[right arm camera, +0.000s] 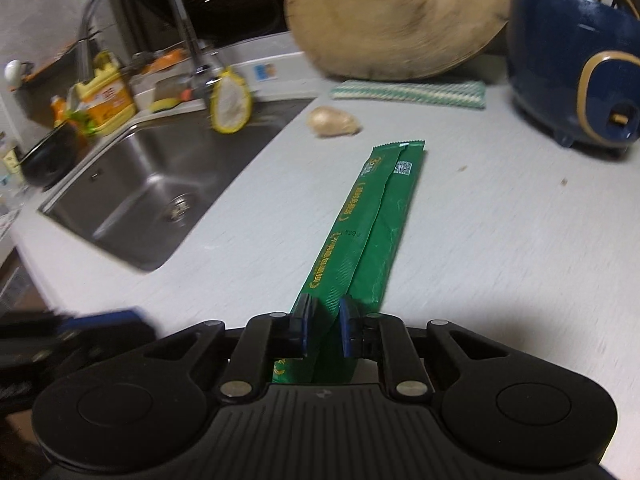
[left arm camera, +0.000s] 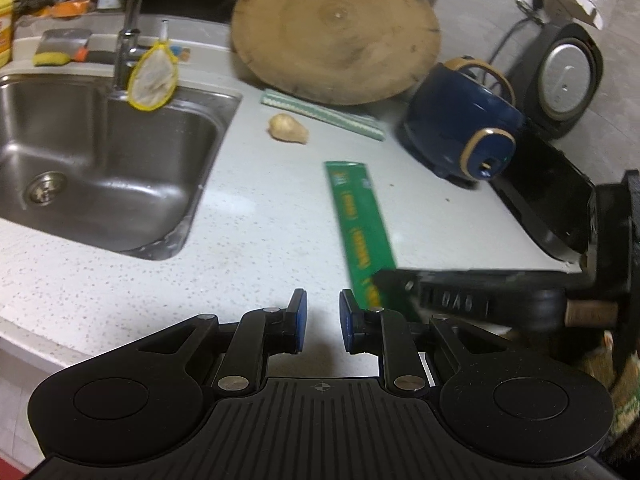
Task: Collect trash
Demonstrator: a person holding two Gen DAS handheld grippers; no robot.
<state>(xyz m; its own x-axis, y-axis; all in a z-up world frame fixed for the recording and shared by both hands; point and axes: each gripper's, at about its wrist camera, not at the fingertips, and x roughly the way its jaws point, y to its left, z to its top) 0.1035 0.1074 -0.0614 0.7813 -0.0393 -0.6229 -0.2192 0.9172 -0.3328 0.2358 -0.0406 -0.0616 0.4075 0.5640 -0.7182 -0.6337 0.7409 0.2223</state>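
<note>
Tilting downward, right gripper (right arm camera: 322, 330) (fingers (right arm camera: 301, 330) pinching wrapper (right arm camera: 376, 216))

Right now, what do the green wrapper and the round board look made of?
Green wrapper: thin plastic film, apparently, slightly glossy; it shows creases, a crimped end and a back seam. Round board: solid wood, matte and worn; concentric rings suggest a trunk slice.

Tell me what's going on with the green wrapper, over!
Right gripper closed on near end of green wrapper. Left gripper empty, jaws slightly apart over the counter. Nothing in the way; ginger piece sits beyond the wrapper.
</note>
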